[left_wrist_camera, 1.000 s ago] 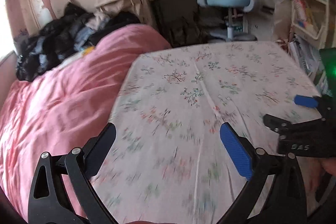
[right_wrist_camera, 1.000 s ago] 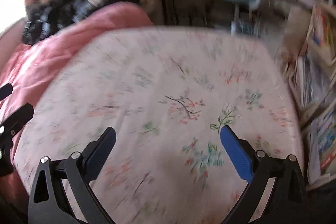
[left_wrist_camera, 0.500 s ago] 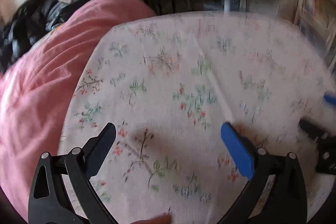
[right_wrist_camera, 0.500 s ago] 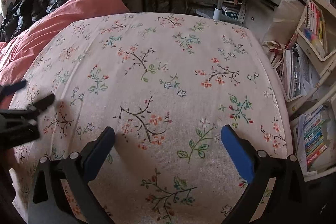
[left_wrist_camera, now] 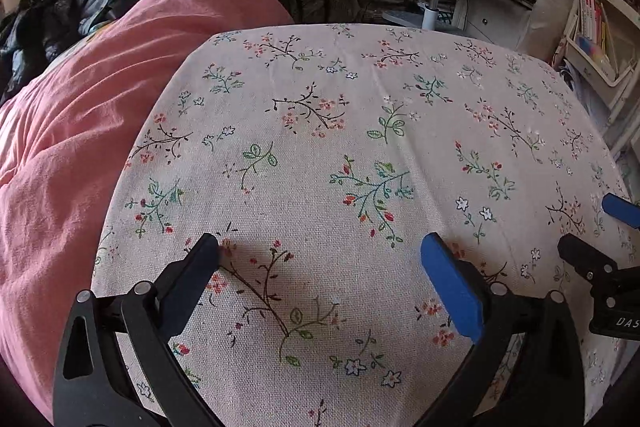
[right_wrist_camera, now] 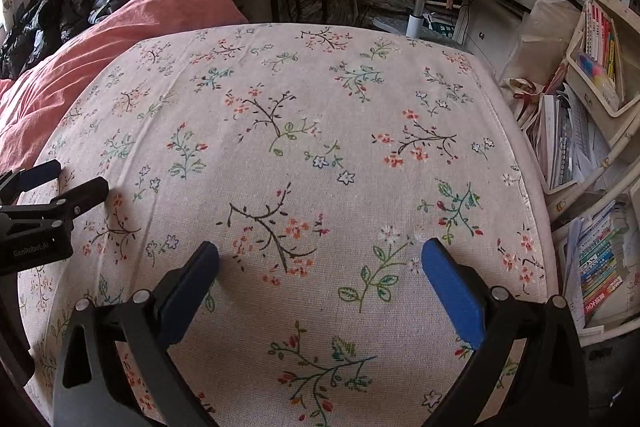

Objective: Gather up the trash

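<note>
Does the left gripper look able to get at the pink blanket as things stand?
Probably yes. The left gripper is open over the flowered cloth, and the pink blanket lies right beside the cloth's left edge with nothing between them.

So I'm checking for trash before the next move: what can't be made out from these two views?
- Trash: none shows on the floral cloth in either view.
- Floor beyond the cloth: hidden by its far edge, both views.
- Near the dark clothes, right view: small and jumbled.
- Right gripper: cut off by the left view's edge.
- Left gripper: cut off by the right view's edge.
</note>
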